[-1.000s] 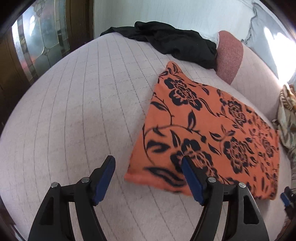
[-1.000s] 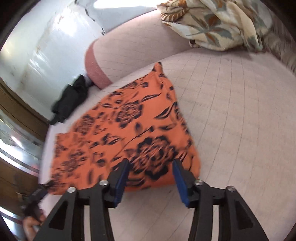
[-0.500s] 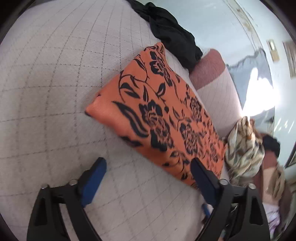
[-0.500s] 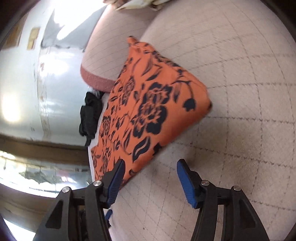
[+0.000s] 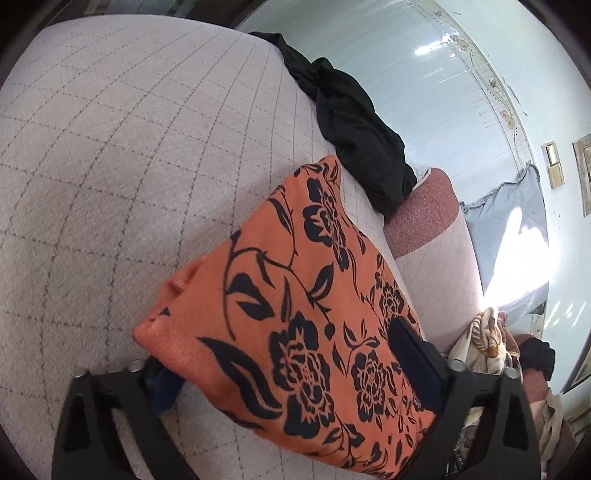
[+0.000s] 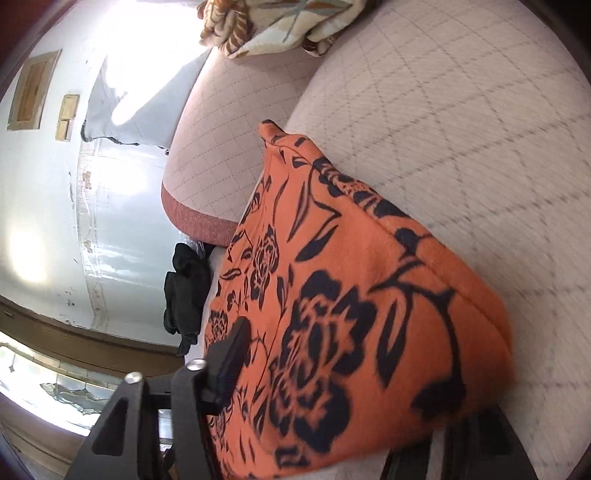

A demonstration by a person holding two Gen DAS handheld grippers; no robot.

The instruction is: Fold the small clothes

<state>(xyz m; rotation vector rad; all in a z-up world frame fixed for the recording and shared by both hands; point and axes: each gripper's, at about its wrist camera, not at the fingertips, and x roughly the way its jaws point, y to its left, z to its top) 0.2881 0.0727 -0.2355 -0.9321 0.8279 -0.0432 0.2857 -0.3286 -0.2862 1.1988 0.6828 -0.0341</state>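
Note:
An orange cloth with black flowers [image 5: 295, 314] lies folded on the quilted pink couch seat [image 5: 110, 147]. My left gripper [image 5: 291, 373] is open, its jaws straddling the cloth's near end, one finger [image 5: 417, 365] on top and the other under the edge. In the right wrist view the same cloth [image 6: 351, 314] fills the centre. My right gripper [image 6: 351, 376] is open around its other end, with one finger [image 6: 231, 354] on top and the other hidden beneath the cloth.
A black garment [image 5: 354, 122] lies at the far end of the seat by the pale wall. A pink-edged cushion [image 5: 424, 206] sits behind the cloth. A beige patterned cloth [image 6: 273, 26] is bunched on the backrest.
Both grippers have moved forward onto the orange cloth from opposite ends. Its ends now sit between the open jaws, where before they lay ahead of the fingertips.

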